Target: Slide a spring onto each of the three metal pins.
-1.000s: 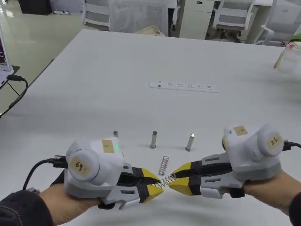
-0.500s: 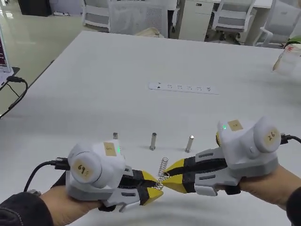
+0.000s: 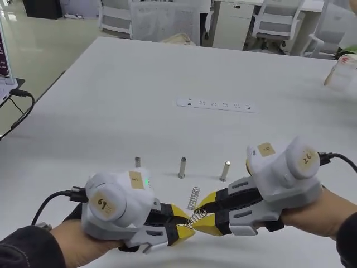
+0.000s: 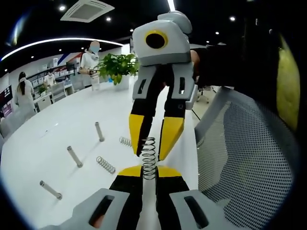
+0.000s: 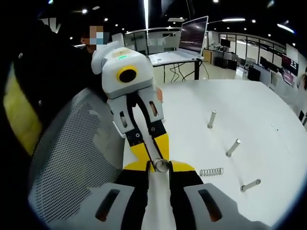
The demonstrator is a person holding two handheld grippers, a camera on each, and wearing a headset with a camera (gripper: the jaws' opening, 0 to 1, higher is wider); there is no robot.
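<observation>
Had left gripper (image 4: 148, 171) and right gripper (image 5: 161, 166) both clamped on one spring (image 4: 149, 151), tip to tip. Could've pinged off sideways under an uneven squeeze.

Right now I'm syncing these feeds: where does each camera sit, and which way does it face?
Head view: on the headset, looking forward and down over the table; both hands, the left gripper and the right gripper show.
Left gripper view: rides the left gripper, looks along its jaws at the right gripper.
Right gripper view: rides the right gripper, looks along its jaws toward the left gripper.
Shared by all: the spring between the jaws, the three pins.
</observation>
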